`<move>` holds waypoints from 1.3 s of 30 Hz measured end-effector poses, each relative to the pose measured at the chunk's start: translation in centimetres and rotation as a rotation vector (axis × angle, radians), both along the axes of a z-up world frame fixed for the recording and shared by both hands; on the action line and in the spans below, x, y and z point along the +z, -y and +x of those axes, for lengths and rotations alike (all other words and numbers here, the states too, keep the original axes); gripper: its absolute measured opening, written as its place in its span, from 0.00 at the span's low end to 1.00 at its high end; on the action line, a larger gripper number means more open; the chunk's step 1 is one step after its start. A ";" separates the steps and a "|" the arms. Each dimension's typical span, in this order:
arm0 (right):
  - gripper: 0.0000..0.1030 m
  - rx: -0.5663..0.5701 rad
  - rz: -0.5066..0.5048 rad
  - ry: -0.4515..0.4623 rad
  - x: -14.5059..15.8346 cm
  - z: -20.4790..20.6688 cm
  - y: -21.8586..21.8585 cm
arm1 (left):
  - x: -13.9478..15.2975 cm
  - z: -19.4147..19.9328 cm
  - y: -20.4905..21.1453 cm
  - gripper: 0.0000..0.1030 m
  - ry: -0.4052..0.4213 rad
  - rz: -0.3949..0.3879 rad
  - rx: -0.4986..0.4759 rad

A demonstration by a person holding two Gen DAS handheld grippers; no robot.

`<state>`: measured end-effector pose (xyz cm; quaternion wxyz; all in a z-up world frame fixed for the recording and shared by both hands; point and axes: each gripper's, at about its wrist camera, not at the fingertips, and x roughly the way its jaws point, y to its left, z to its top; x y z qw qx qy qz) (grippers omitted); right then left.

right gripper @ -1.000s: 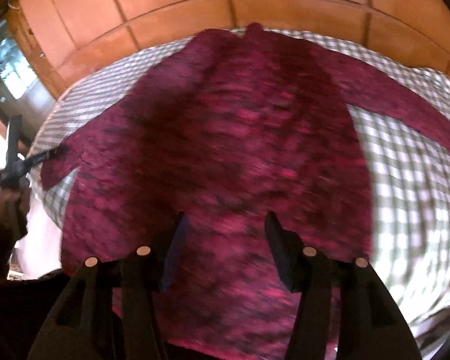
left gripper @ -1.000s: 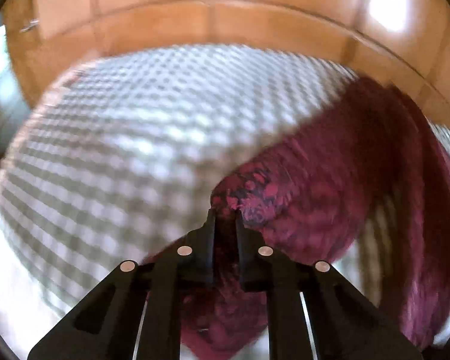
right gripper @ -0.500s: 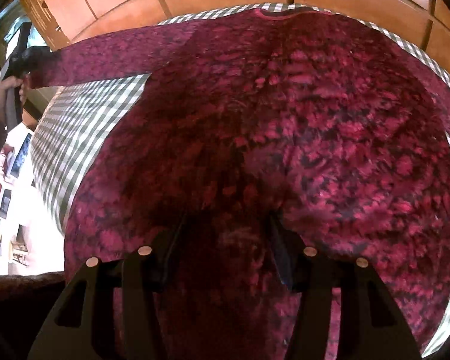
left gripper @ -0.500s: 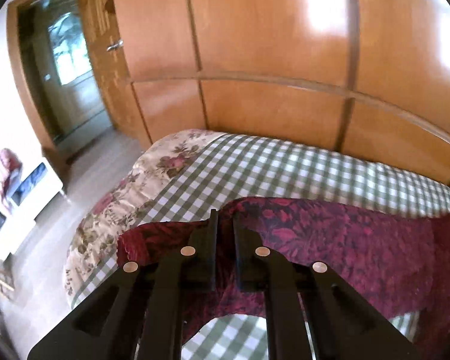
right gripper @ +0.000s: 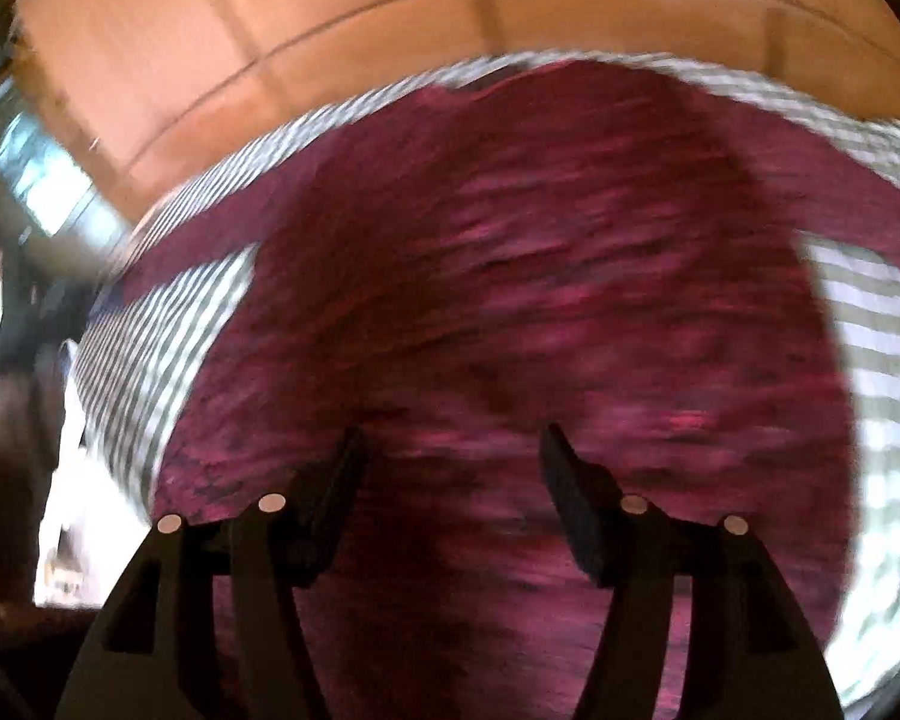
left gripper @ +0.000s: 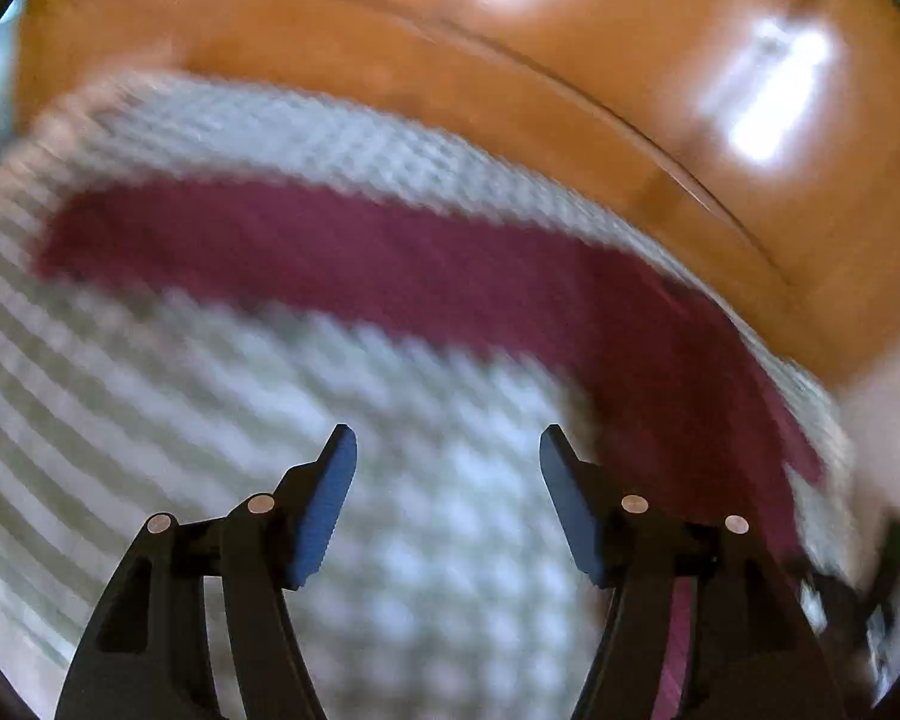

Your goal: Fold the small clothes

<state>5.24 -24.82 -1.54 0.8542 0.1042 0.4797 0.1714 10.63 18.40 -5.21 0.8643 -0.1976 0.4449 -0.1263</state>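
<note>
A dark red patterned garment (right gripper: 510,300) lies spread flat on a green-and-white checked bed cover (right gripper: 150,348). Its long sleeve (left gripper: 360,258) stretches out to the left across the cover in the left wrist view, which is blurred by motion. My left gripper (left gripper: 447,450) is open and empty above the bare checked cover (left gripper: 210,420), just short of the sleeve. My right gripper (right gripper: 450,450) is open and empty, hovering over the lower middle of the garment's body.
Orange-brown wooden wardrobe panels (left gripper: 570,60) stand behind the bed, and they also show in the right wrist view (right gripper: 330,12). A doorway or window (right gripper: 36,180) is at the far left. The person's arm (right gripper: 18,390) is at the left edge.
My left gripper has let go of the sleeve, which now lies stretched out flat, and has opened and drawn back. My right gripper stays open over the garment and has shifted slightly.
</note>
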 end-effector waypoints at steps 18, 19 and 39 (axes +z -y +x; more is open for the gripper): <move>0.18 -0.076 0.028 -0.082 -1.8 -7.6 6.5 | -1.8 -7.1 8.4 0.11 -0.023 -0.012 -0.249; 0.17 -0.053 0.013 -0.067 -1.2 -8.1 6.1 | -0.8 -7.3 7.7 0.11 0.000 0.019 -0.243; 0.51 -0.288 0.197 -0.074 -1.5 -5.7 13.9 | 1.5 -5.7 12.7 0.68 0.123 0.190 -0.228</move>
